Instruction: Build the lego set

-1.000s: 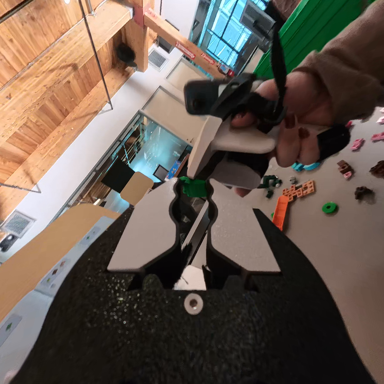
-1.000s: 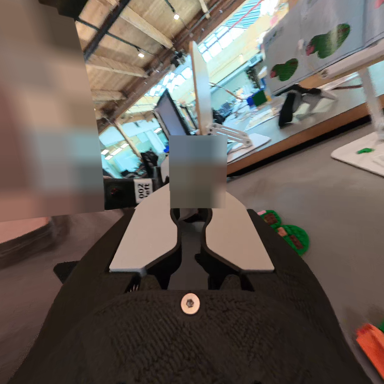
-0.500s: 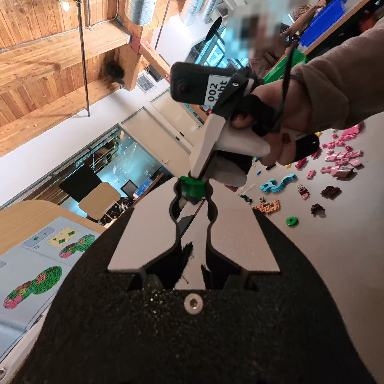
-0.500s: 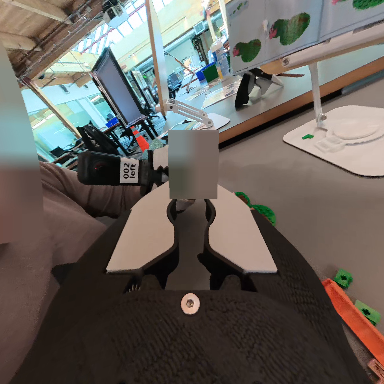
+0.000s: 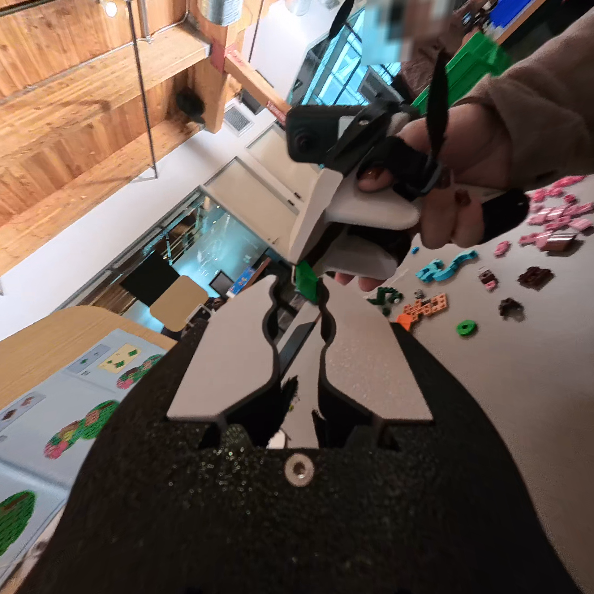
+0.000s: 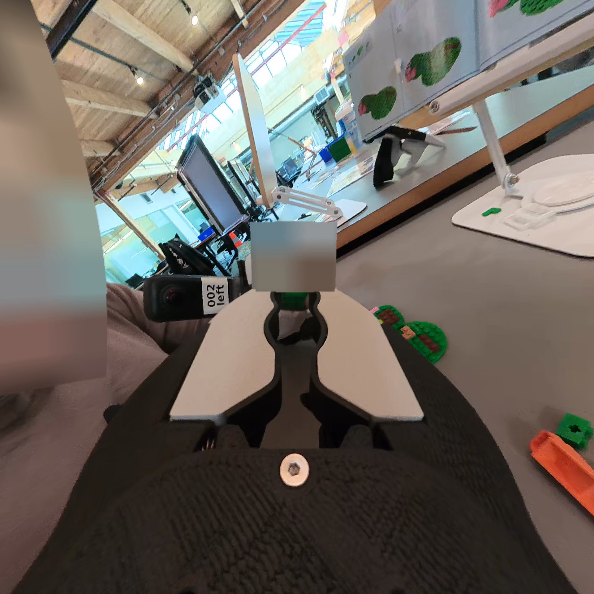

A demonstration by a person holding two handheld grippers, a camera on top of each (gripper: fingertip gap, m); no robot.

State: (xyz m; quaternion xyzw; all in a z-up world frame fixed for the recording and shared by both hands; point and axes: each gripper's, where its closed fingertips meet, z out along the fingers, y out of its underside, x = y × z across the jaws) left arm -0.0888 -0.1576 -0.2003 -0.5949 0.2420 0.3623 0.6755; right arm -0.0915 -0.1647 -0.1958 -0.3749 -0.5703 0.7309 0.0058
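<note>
Grey tabletop (image 5: 482,401) in a timber-ceilinged workshop; two hand-held grippers meet over loose lego.

Left wrist view, left to right: instruction sheet (image 5: 80,401) with green build pictures; left gripper (image 5: 297,287), jaws apart, a green brick (image 5: 307,283) at its tips touching only the right-hand finger; right gripper (image 5: 303,262) in a hand (image 5: 456,180), its tips pinching the top of that brick; teal piece (image 5: 445,268), orange plate (image 5: 426,303), green round piece (image 5: 466,328), brown pieces (image 5: 535,277), pink pile (image 5: 559,215) lying apart on the table. Right wrist view, left to right: camera (image 6: 189,297) of the left gripper; right gripper (image 6: 295,297) with the green brick (image 6: 294,299) between its tips, partly under a mosaic patch; green round build (image 6: 421,337) with brown tiles just right of it; white stand base (image 6: 530,225); orange tool (image 6: 565,472) touching a green block (image 6: 573,434).
</note>
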